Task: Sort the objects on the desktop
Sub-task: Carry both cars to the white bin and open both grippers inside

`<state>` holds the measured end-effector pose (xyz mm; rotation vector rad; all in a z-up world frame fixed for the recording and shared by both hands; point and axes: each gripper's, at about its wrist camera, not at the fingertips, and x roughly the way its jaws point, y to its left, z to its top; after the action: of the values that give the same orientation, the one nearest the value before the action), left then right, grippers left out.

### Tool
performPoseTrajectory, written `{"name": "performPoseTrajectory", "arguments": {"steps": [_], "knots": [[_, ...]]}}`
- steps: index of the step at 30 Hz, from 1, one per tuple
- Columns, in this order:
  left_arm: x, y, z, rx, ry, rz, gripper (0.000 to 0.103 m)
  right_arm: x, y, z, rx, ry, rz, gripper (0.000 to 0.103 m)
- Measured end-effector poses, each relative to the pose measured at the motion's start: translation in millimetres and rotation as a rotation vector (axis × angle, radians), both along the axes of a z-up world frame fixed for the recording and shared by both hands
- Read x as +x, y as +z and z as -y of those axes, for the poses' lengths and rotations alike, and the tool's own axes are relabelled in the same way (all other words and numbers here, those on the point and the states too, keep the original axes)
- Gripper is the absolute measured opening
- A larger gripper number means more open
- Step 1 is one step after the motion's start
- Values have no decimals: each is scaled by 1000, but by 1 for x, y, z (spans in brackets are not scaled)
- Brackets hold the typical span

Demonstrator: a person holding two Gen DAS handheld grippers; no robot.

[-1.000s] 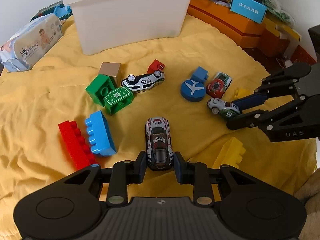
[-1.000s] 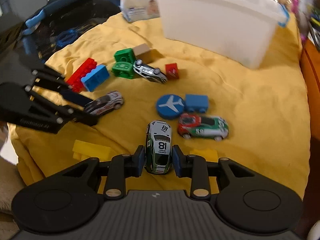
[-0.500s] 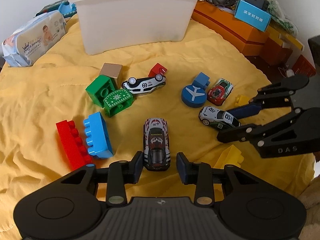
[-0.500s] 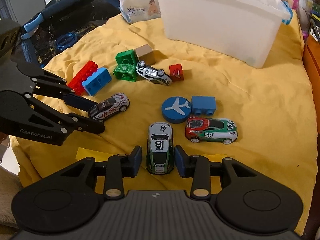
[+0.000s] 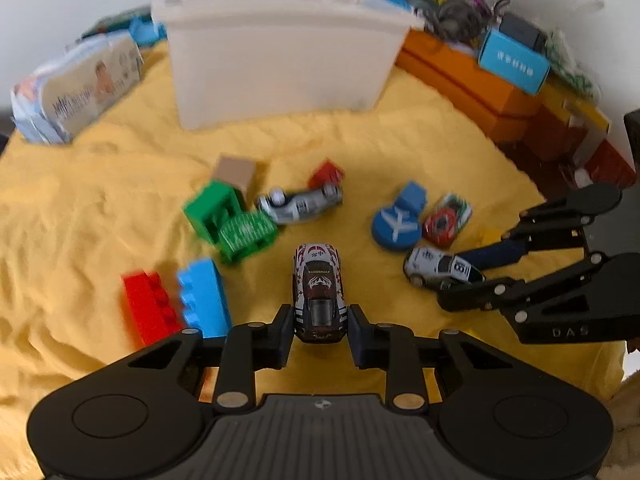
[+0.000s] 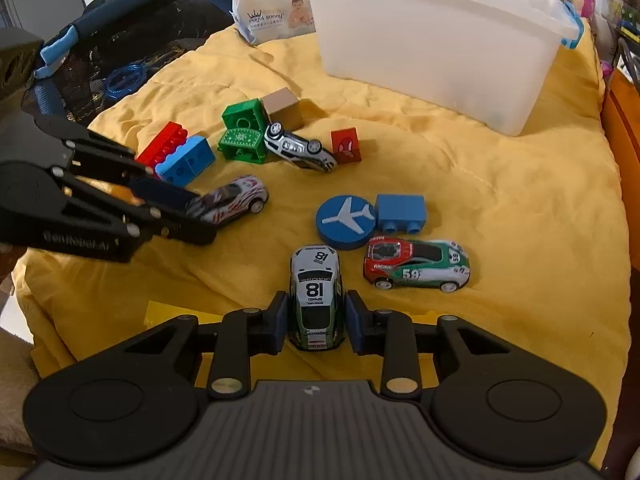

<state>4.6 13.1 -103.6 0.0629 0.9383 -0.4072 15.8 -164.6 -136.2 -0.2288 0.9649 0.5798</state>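
My left gripper (image 5: 319, 330) is shut on a white and dark red toy car (image 5: 319, 292), lifted slightly off the yellow blanket (image 5: 100, 200). My right gripper (image 6: 317, 324) is shut on a white and green number 18 car (image 6: 317, 292). A red and green number 59 car (image 6: 416, 266), an overturned silver car (image 6: 300, 148), a blue airplane disc (image 6: 347, 222) and several building blocks (image 6: 242, 134) lie on the blanket. A white plastic bin (image 6: 436, 44) stands at the back.
A pack of baby wipes (image 6: 274, 14) lies left of the bin. Orange boxes (image 5: 472, 80) border the blanket on the right in the left wrist view. A black mesh bag (image 6: 120, 52) sits beyond the blanket's left edge. Yellow blocks (image 6: 168, 312) lie near the front.
Both grippers have closed onto their cars, which sat loose between open jaws half a second ago. The left view has risen and tilted, blurring the scene.
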Motion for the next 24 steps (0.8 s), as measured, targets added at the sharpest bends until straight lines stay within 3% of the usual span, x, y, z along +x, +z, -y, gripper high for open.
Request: {"name": "performPoseTrajectory", "arguments": {"steps": [8, 14, 20, 24], "knots": [[16, 68, -3, -22, -15, 202, 32, 17, 48, 10, 58, -39, 137, 33], [50, 126, -3, -30, -4, 397, 32, 54, 106, 18, 95, -66, 345, 33], [109, 147, 0, -8, 36, 486, 32, 114, 143, 15, 148, -120, 501, 33], [150, 141, -1, 5, 71, 476, 32, 155, 143, -2, 163, -176, 502, 33]]}}
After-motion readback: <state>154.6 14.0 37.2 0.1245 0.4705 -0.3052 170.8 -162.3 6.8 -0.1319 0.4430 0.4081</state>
